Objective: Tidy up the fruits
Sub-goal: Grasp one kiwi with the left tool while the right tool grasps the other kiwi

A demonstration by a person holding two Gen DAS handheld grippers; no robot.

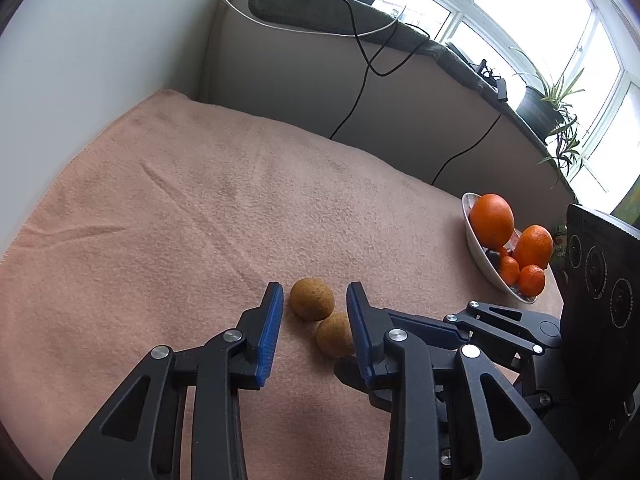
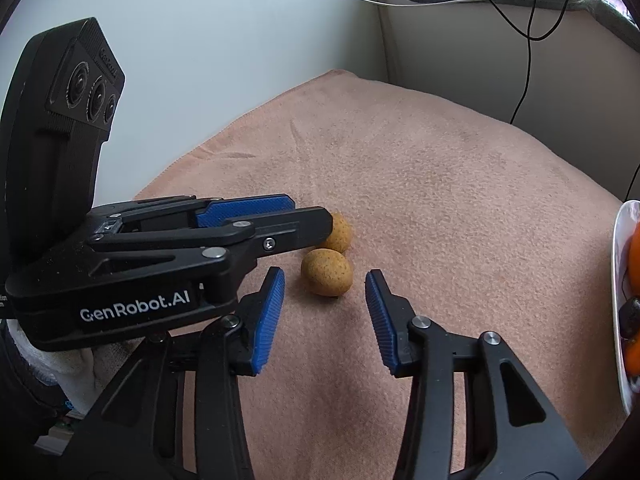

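Nearest my left wrist camera is the left gripper [image 1: 314,322], its ribbed blue pads [image 1: 270,330] standing apart around the farther brown fruit [image 1: 312,298] without pressing on it. The right gripper [image 2: 325,312] is likewise parted, and the nearer brown fruit [image 2: 327,272] sits just ahead of its tips, not yet between the pads. The two fruits touch each other on the peach towel [image 1: 180,208].

They are small, round and matt, with a speckled, dry-looking rind; I'd judge them light and fairly firm, prone to roll. I would take each across its widest middle, with gentle pressure, and expect the neighbour to be nudged since they lie in contact. The towel is nappy and soft, so it should damp rolling.

Well off to the right stands a glossy white bowl [image 1: 478,256] holding smooth oranges [image 1: 491,220], smaller tangerines [image 1: 531,280] and something dark I cannot identify.
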